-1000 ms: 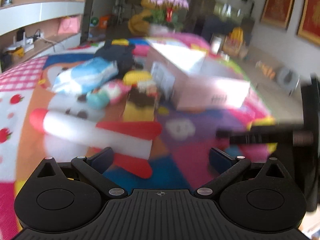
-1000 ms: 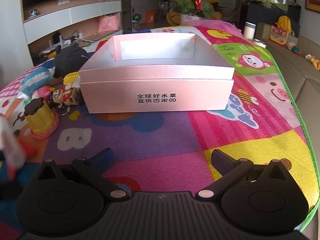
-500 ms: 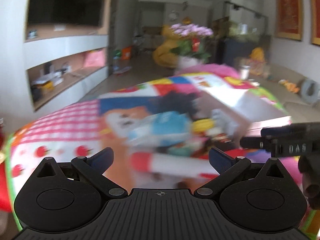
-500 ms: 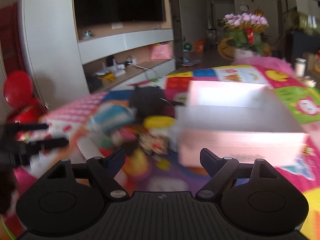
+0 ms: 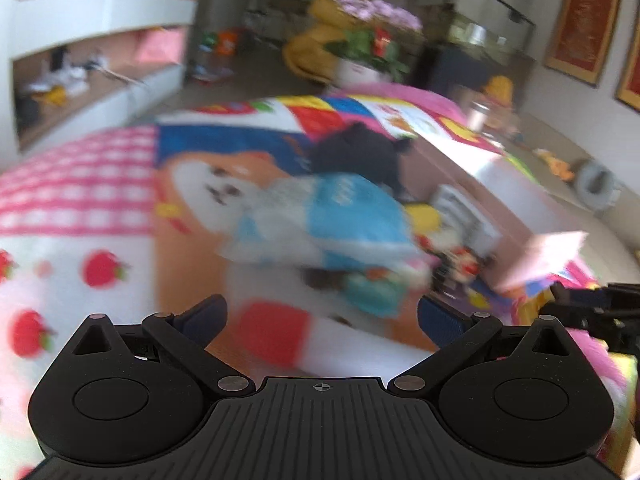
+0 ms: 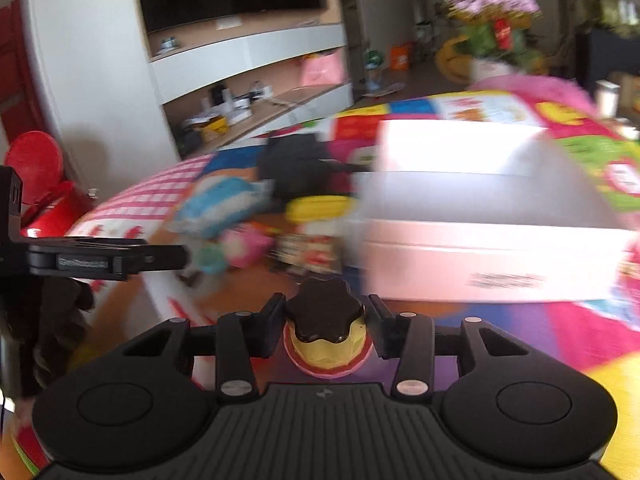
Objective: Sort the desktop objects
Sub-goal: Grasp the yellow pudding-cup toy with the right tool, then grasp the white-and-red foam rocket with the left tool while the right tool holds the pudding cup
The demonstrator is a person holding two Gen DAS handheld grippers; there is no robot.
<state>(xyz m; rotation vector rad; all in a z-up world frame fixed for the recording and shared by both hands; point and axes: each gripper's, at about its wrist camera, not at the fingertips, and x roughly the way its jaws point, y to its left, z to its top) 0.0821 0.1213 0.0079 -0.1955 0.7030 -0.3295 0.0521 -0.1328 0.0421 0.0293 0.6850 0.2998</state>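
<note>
In the right wrist view a small toy cupcake, yellow with a brown scalloped top and a pink base, sits between the fingers of my right gripper. The jaws are closing and the pads touch the brown top on both sides. The open pink box stands just behind and to the right. My left gripper is open with nothing between its fingers. It hovers over the play mat in front of a blue and white packet and a red and white toy. The picture is blurred.
More toys lie left of the box: a black plush, a yellow piece and small pink and teal toys. The left gripper's body reaches in from the left. Beyond the mat are a TV shelf and a flower pot.
My right gripper swung left from the box front and narrowed its jaws around the cupcake. The left gripper moved left across the mat, still open.
</note>
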